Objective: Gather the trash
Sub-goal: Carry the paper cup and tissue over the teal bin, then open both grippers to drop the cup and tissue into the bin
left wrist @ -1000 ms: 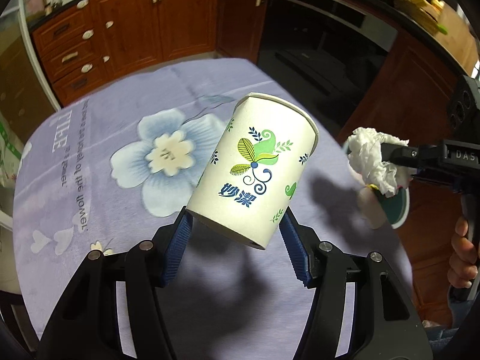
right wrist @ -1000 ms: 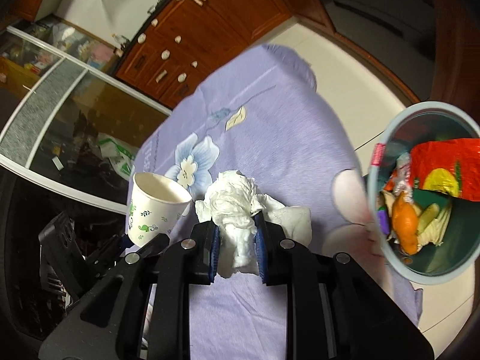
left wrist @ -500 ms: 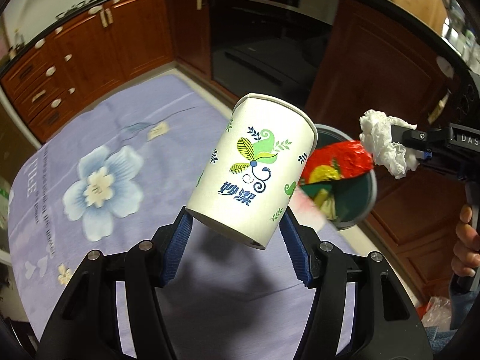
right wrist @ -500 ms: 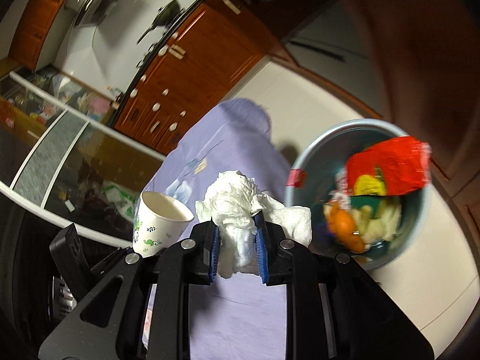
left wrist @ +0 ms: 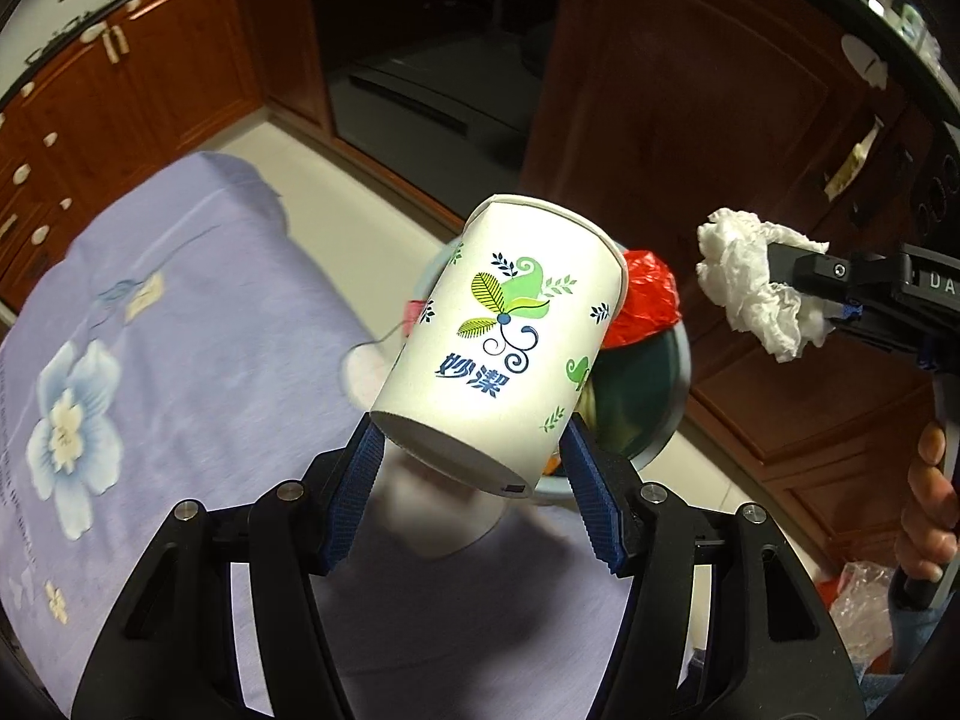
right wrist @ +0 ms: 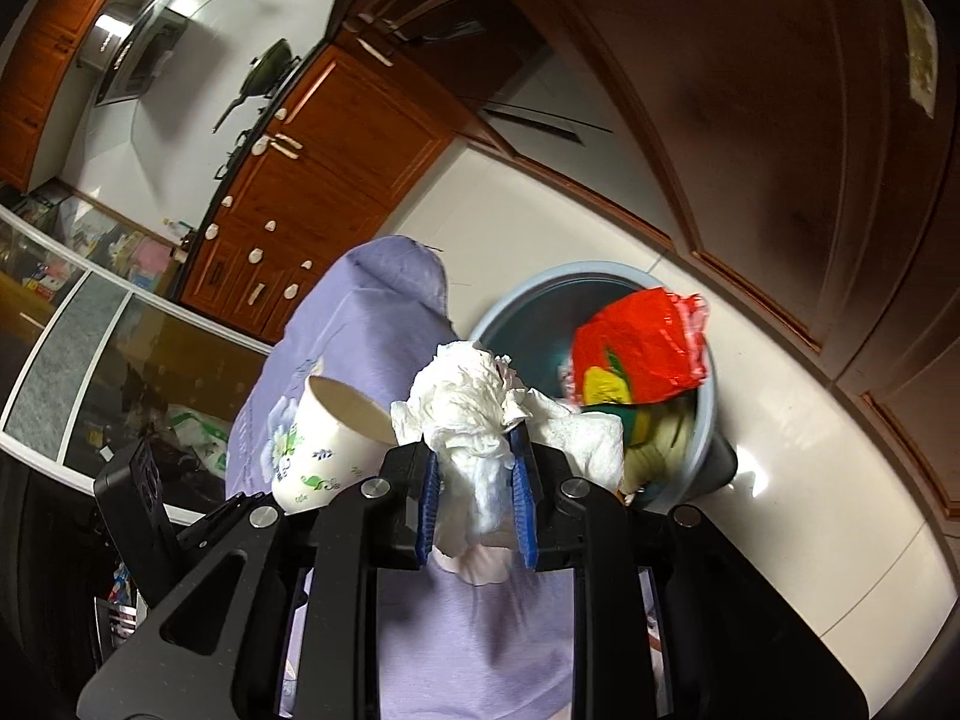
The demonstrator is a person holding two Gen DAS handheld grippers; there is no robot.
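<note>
Both tools swung from over the purple cloth (left wrist: pixel 198 324) toward the bin (right wrist: pixel 702 438), now just ahead

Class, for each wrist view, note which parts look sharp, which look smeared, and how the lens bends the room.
Left wrist view: paper cup sharp, floral tablecloth smeared, cabinets bowed around a dark corner ring. Right wrist view: crumpled tissue crisp, red wrapper and bin slightly soft, floor showing glare, cabinet lines curved.

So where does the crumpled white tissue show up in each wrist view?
Left wrist: the crumpled tissue sits right of centre, pinched by the right tongs.
Right wrist: the tissue sits low at centre, between the blue pads.
Shared landmark: the red wrapper in the bin.
</note>
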